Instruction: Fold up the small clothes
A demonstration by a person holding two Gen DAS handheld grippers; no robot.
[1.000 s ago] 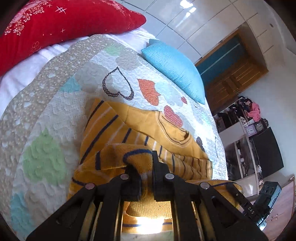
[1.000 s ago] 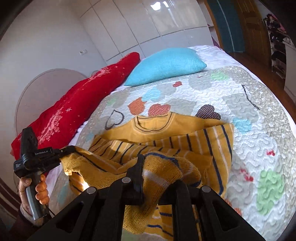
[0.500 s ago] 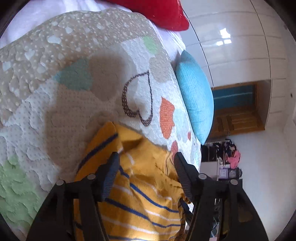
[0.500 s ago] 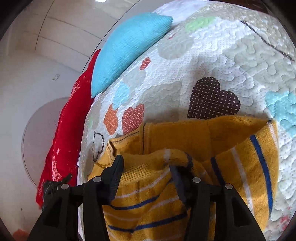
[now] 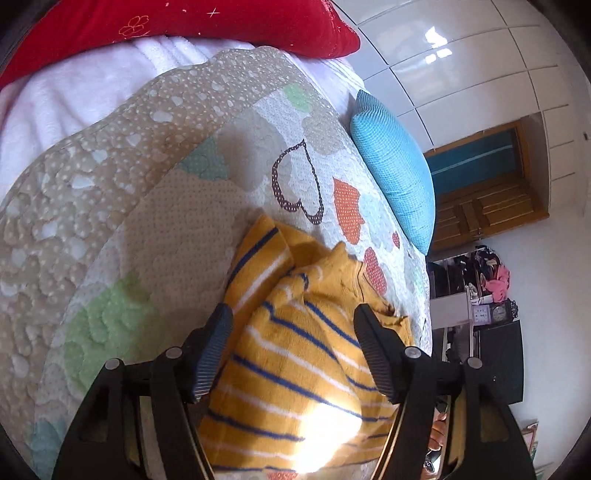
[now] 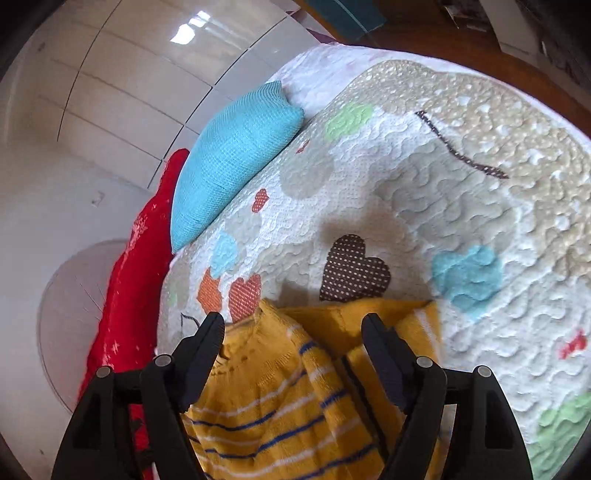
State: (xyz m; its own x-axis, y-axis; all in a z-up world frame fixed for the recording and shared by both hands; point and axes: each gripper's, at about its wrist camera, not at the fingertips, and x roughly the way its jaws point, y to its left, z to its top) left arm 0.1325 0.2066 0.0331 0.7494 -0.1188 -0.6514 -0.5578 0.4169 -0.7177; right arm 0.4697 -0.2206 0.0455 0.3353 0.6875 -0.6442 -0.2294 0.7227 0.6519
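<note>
A small yellow sweater with blue and white stripes lies folded over on the heart-patterned quilt. My left gripper is open, its fingers spread just above the sweater's folded part, holding nothing. In the right wrist view the same sweater lies below my right gripper, which is also open and empty above the fabric, near its collar end.
A blue pillow and a red pillow lie at the head of the bed; both also show in the right wrist view, blue and red. A wooden door and cluttered shelves stand beyond the bed.
Both grippers were shut on the sweater's edge, carried it over toward the collar, then opened and let go. The sweater now lies folded on the quilt.
</note>
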